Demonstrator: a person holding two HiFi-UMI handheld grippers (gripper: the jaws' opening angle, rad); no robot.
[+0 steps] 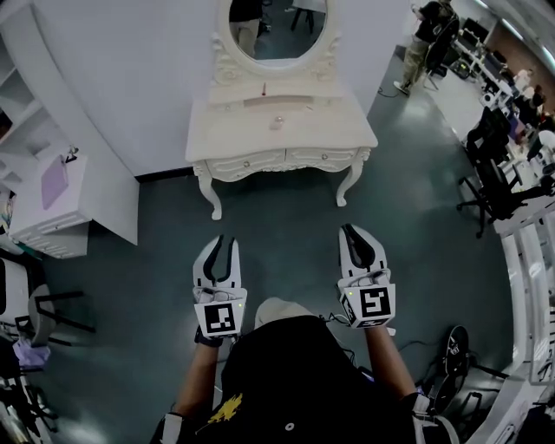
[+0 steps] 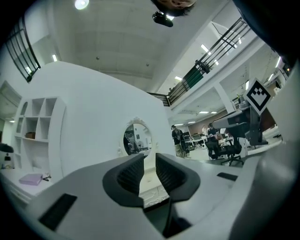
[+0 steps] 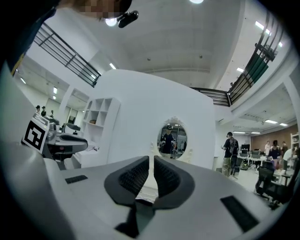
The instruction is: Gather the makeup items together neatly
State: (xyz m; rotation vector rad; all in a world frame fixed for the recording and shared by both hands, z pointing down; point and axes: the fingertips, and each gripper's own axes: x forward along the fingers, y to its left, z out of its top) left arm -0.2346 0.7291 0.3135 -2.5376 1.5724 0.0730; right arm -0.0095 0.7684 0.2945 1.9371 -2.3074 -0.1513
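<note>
A white dressing table point(image 1: 282, 139) with an oval mirror point(image 1: 277, 26) stands ahead against the wall. Small makeup items lie on its top: a slim red one point(image 1: 264, 89), a long pale one point(image 1: 277, 101) and a small round one point(image 1: 277, 122). Both grippers hover over the dark floor close to my body, well short of the table. My left gripper point(image 1: 224, 240) point(image 2: 150, 161) shows a narrow gap between its jaws with nothing in it. My right gripper point(image 1: 354, 231) point(image 3: 151, 164) has its jaws nearly touching and holds nothing. Both point at the mirror point(image 2: 136, 138) point(image 3: 171, 139).
A white cabinet point(image 1: 52, 208) with a purple item point(image 1: 54, 180) stands at the left, with a chair point(image 1: 43, 312) below it. Black office chairs point(image 1: 490, 169) and a white curved counter point(image 1: 529, 269) line the right. A person point(image 1: 425, 35) stands at the back right.
</note>
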